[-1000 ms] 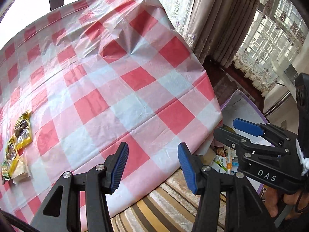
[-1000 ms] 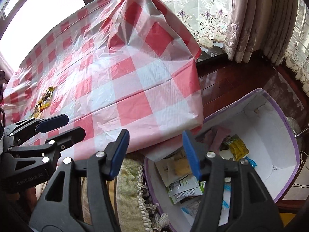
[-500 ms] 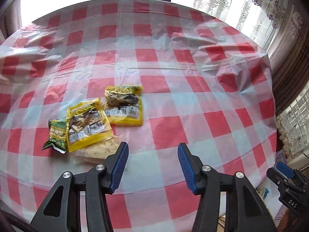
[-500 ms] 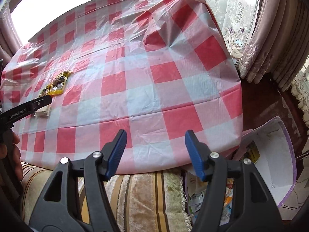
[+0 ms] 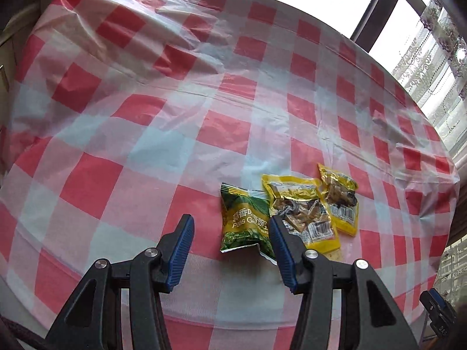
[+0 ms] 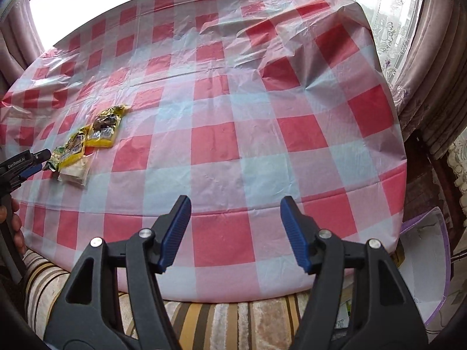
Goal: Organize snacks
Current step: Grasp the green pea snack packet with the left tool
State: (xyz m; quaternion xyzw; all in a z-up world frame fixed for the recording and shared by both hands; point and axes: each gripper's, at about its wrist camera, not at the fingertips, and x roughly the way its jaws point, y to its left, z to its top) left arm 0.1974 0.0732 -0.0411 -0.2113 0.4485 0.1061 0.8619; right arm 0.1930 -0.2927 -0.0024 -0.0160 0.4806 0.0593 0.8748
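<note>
Round table draped in a red-and-white checked plastic cloth (image 5: 181, 134), seen from both wrist cameras. Near its front edge lies a small cluster of snack packets: a green pea-snack packet (image 5: 243, 223), a yellow packet (image 5: 300, 210) overlapping its right side, and a second yellow packet (image 5: 340, 201) just beside that one. A pale cracker packet (image 6: 74, 172) lies partly under the nearer yellow packet.

The left gripper (image 5: 230, 250) hangs just before the green packet, jaws apart and empty; its right finger crosses in front of the packet's lower corner, and whether it touches cannot be told. The right gripper (image 6: 235, 233) hovers over the table's near edge, well apart from the snacks, jaws spread wide and holding nothing.

In the right wrist view a white box with a purple rim (image 6: 432, 265) stands below the table at the right, with some packets inside. A striped cushion (image 6: 221, 318) lies under the table's edge.
</note>
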